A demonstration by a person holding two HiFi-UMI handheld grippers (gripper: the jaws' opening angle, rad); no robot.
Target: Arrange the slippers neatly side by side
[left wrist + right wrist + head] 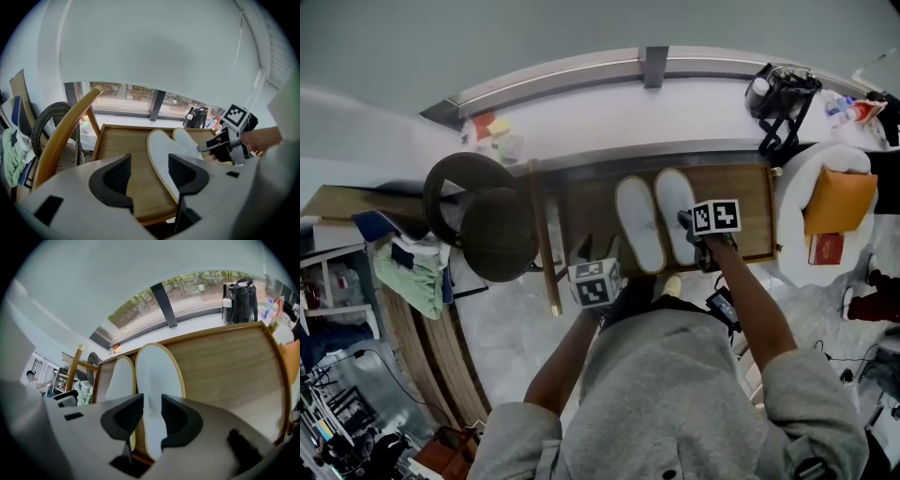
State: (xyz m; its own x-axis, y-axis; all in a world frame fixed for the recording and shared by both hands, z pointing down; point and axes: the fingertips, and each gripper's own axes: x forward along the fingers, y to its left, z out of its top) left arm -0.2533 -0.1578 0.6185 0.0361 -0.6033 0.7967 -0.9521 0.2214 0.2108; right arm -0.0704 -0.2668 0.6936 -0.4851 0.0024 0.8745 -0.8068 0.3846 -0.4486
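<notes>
Two white slippers lie side by side, soles up, on the wooden table [581, 202]: the left slipper [638, 225] [164, 154] [121, 378] and the right slipper [678, 214] [185, 138] [155, 373]. My right gripper [688, 223] [152, 416] [208, 146] points down at the right slipper's near end. Its jaws stand a little apart, one on each side of that end, and the pads do not press on it. My left gripper [586, 249] [149, 176] hovers over the table's near edge, left of the left slipper, open with nothing in it.
A dark wicker chair [478, 216] with a wooden back rail [61, 136] stands at the table's left. A black bag [783, 94] [239, 301] sits on the window sill. A round white side table [797, 234] with an orange envelope [839, 202] is at the right.
</notes>
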